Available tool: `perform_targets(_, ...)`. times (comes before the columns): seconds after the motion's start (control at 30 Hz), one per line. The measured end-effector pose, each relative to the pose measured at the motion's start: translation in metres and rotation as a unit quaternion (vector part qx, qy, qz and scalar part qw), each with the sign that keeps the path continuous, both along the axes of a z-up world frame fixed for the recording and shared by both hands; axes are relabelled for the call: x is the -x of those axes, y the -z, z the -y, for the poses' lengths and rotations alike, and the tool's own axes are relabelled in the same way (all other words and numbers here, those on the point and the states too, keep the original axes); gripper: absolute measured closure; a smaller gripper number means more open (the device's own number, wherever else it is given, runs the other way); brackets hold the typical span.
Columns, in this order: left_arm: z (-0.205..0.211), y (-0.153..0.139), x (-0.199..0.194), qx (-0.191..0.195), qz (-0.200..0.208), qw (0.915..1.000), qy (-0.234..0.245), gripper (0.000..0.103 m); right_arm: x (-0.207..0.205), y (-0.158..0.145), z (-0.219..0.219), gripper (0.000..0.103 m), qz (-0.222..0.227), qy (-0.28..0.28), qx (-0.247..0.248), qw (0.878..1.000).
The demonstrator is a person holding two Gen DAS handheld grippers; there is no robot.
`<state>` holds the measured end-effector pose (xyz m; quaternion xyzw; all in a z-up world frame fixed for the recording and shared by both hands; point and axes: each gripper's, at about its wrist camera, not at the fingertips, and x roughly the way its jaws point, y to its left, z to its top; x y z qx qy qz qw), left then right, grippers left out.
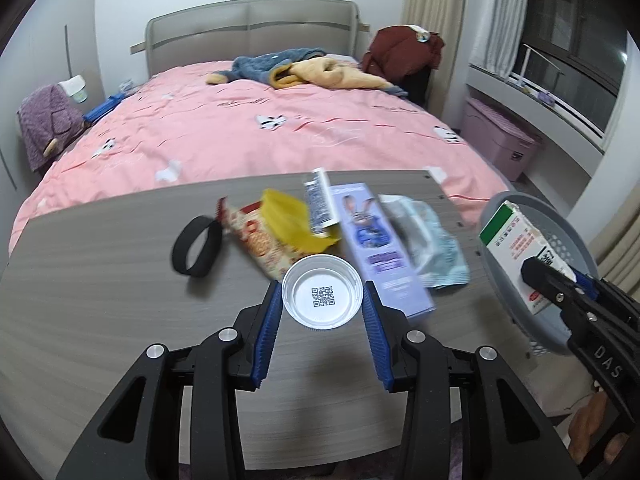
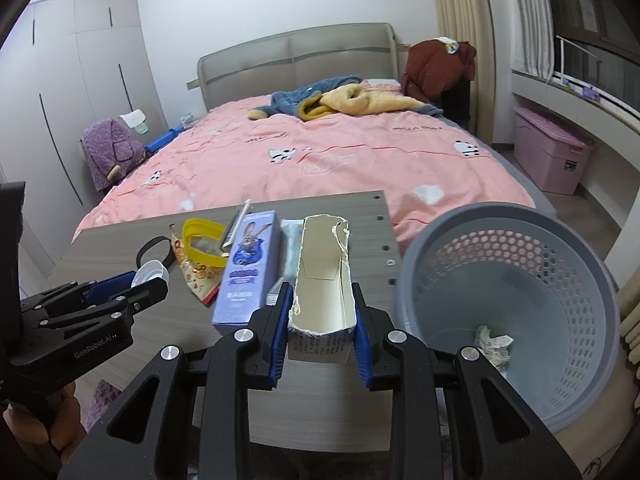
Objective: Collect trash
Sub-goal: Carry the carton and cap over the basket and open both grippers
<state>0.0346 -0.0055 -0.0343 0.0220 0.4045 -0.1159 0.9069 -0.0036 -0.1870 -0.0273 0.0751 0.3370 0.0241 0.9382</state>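
Left wrist view: the left gripper (image 1: 322, 322) pinches a foil cup (image 1: 322, 290) above the table (image 1: 100, 300); wrappers (image 1: 264, 236) and a purple box (image 1: 376, 240) remain there.

Right wrist view: the right gripper (image 2: 322, 334) clamps a torn carton (image 2: 322, 280) beside the bin (image 2: 516, 320), which holds only crumpled paper (image 2: 493, 345). Most remains, I judge.
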Motion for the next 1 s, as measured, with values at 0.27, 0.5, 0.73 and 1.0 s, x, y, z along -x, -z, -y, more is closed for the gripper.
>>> perform_targets(0.27,0.068,-0.014,0.000,0.005,0.010,0.9975,0.069,0.064,0.017,0.003,0.054,0.075,-0.003,0.057,0.002,0.998)
perform_targets(0.5,0.136,-0.018,0.000,0.005,0.013,0.9913,0.131,0.064,0.031,0.008,0.111,0.075,-0.013,0.114,0.004,0.993)
perform_targets(0.73,0.190,-0.011,-0.001,0.000,0.001,0.9840,0.178,0.064,0.040,0.020,0.156,0.075,-0.029,0.155,-0.002,0.987)
perform_targets(1.0,0.224,0.000,-0.007,-0.009,-0.015,0.9799,0.198,0.064,0.041,0.028,0.178,0.075,-0.038,0.167,-0.007,0.985)
